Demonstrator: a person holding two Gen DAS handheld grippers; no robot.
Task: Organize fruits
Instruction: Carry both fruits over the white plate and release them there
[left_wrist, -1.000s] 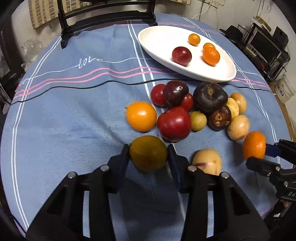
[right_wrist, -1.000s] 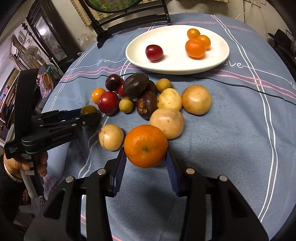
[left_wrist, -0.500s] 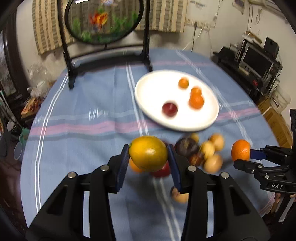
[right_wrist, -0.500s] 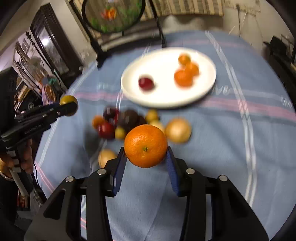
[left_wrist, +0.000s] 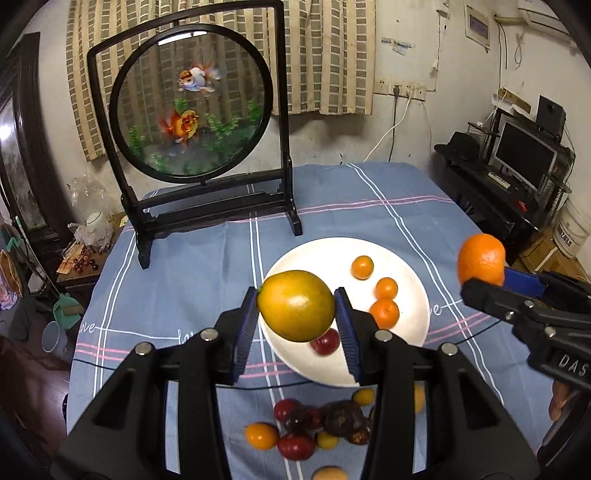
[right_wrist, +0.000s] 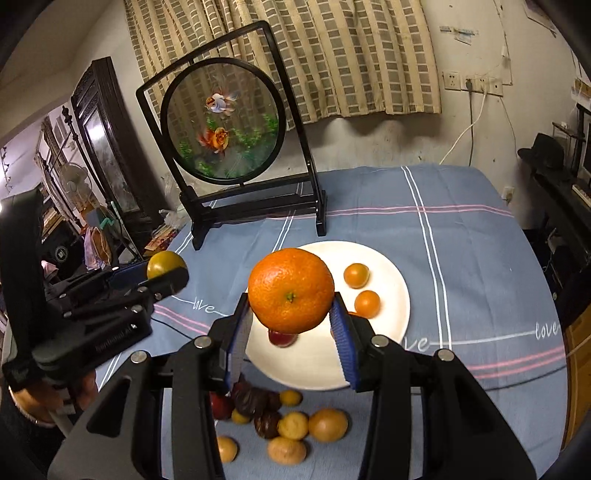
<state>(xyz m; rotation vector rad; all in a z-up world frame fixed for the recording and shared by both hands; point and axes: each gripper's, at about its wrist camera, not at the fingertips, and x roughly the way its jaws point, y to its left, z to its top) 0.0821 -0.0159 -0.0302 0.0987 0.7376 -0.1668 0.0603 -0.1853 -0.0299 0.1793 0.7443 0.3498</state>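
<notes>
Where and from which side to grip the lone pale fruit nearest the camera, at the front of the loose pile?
Grip the pale yellow fruit across its widest middle, coming from above with the jaws spread left-right. It is roundish and lies on the blue tablecloth. Its left, right and near sides look open; other fruits crowd its far side, so a front-back pinch would likely bump them.

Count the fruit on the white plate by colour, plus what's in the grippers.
Small orange fruits on the white plate: 3
Red fruit on the plate: 1
Large orange in right gripper: 1
Yellow-green fruit in left gripper: 1
Total: 6
</notes>
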